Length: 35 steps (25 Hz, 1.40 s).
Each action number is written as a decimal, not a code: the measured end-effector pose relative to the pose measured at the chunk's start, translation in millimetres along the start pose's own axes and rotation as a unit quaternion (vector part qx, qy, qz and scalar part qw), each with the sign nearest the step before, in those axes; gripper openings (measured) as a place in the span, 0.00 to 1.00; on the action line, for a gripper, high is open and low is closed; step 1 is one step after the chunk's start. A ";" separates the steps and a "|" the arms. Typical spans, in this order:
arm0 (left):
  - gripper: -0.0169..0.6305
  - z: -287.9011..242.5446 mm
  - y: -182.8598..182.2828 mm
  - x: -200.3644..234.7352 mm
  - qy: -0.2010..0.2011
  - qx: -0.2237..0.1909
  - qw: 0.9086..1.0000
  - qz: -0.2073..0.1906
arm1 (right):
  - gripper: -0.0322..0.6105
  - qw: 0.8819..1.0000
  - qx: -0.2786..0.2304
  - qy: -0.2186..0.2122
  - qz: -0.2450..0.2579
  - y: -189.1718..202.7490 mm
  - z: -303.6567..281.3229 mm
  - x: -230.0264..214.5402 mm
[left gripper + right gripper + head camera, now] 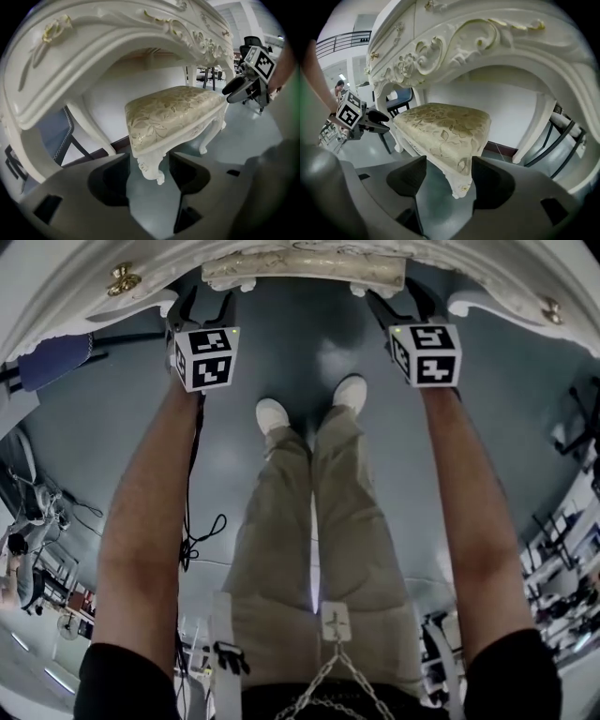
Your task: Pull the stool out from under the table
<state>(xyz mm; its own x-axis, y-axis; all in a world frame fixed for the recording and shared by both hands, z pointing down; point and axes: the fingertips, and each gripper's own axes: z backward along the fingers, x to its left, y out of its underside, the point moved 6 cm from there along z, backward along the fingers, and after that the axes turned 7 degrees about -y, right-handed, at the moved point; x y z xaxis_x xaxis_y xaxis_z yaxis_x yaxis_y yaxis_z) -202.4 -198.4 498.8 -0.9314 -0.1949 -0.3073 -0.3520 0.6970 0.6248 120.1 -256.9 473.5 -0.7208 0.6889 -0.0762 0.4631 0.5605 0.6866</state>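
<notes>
Right now I am in the approach step: the stool (pixel 173 110) sits tucked in the kneehole under the ornate white bench (pixel 93 28), with only its front edge and front legs out on my side, and I judge that no pull has begun.

My left hand-held gripper (pixel 149 161) has its jaws wide apart and holds nothing. In the left gripper view the stool's front left leg (pixel 152 171) is framed in the gap between the jaws, and neither pad appears to touch it. Between the two arms in the head view lies bare grey floor (pixel 300 343), where the person's white shoes (pixel 272 415) stand right in the line the stool has to travel.

My right hand-held gripper (pixel 449 164) is in the same state, jaws spread and empty, with the front right leg (pixel 459 180) and the corner of the patterned seat lined up in its gap, again without contact as far as I can tell.

Next I would bring each hand-held gripper onto its own corner, close on the leg or the seat rail just above it, and check that both grips are firm. The pull then has to be even on both sides, or the stool will likely swing and knock a bench leg. The feet need to step back to make room.

As for containers, I see none open. The bench has drawer fronts with gold handles (pixel 122 279), all shut, so whatever is inside is hidden from me.
</notes>
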 end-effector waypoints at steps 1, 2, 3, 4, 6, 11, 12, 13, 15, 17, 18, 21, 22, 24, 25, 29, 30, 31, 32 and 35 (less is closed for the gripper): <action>0.41 -7.1 0.1 0.8 0.001 0.005 1.000 -0.005 | 0.48 1.000 0.008 0.001 0.005 0.4 -5.4 -3.7; 0.41 -13.5 -0.2 1.7 0.001 0.010 1.000 -0.008 | 0.48 1.000 0.016 0.002 0.010 0.8 -10.1 -7.3; 0.42 -18.8 -0.5 2.9 0.001 0.014 1.000 -0.011 | 0.49 1.000 0.024 0.003 0.014 1.4 -13.8 -10.5; 0.43 -23.0 -0.6 4.4 0.000 0.019 1.000 -0.011 | 0.50 0.999 0.031 0.004 0.017 2.5 -16.4 -13.2; 0.44 -29.5 -1.3 8.0 -0.002 0.028 1.000 -0.008 | 0.51 0.999 0.043 0.006 0.021 4.6 -19.9 -18.8; 0.47 -42.3 -5.2 10.2 0.006 0.043 0.998 -0.034 | 0.54 0.998 0.057 -0.008 0.015 6.0 -28.5 -26.4; 0.47 -43.2 -8.0 7.3 0.009 0.042 0.998 -0.041 | 0.55 0.998 0.058 -0.012 0.016 6.9 -28.3 -26.9; 0.47 -43.3 -11.9 3.3 0.011 0.041 0.998 -0.047 | 0.56 0.998 0.058 -0.013 0.016 8.0 -26.7 -28.4; 0.47 -43.0 -18.2 -3.2 0.014 0.037 0.998 -0.054 | 0.58 0.998 0.057 -0.012 0.015 8.7 -24.2 -32.3; 0.47 -43.6 -17.6 -1.9 0.018 0.034 0.998 -0.045 | 0.59 0.998 0.059 -0.006 0.012 6.7 -25.5 -32.5; 0.47 -43.1 -16.4 -0.8 0.021 0.034 0.998 -0.038 | 0.60 0.998 0.061 -0.003 0.010 5.5 -25.9 -31.0; 0.46 -40.4 -18.8 -4.4 0.033 0.038 0.998 -0.033 | 0.61 0.998 0.062 0.006 0.006 3.0 -22.0 -28.3; 0.46 -41.1 -20.7 -4.6 0.035 0.040 0.998 -0.025 | 0.61 0.998 0.062 0.009 0.005 2.4 -21.6 -27.7; 0.46 -44.6 -20.0 -2.5 0.035 0.048 0.998 -0.002 | 0.60 0.998 0.064 0.021 0.001 3.1 -25.6 -23.6; 0.46 -46.4 -17.3 -1.4 0.035 0.052 0.998 0.004 | 0.60 0.997 0.066 0.029 -0.001 4.5 -29.0 -20.3; 0.46 -45.6 -8.4 1.4 0.029 0.067 0.997 0.019 | 0.60 0.996 0.074 0.039 -0.002 6.2 -38.0 -11.4; 0.46 -43.8 -7.4 1.1 0.025 0.070 0.997 0.022 | 0.60 0.996 0.075 0.039 -0.001 6.0 -37.5 -10.7; 0.46 -41.5 -6.6 0.1 0.023 0.073 0.997 0.024 | 0.60 0.996 0.074 0.041 -0.002 6.0 -35.7 -10.1; 0.46 -38.6 -5.3 -1.3 0.023 0.075 0.997 0.024 | 0.60 0.996 0.074 0.044 -0.004 6.6 -33.1 -8.9; 0.46 -29.3 2.2 -4.8 0.028 0.076 0.996 0.022 | 0.59 0.996 0.077 0.050 -0.008 12.1 -26.1 -1.9</action>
<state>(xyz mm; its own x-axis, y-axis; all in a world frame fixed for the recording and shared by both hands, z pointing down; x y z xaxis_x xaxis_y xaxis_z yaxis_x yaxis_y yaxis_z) -201.4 -216.2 522.7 -0.9509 -0.1972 -0.2387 -0.2966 0.8016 0.5191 113.6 -263.5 500.9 -0.7730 0.6344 -0.0080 0.5191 0.6397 0.5669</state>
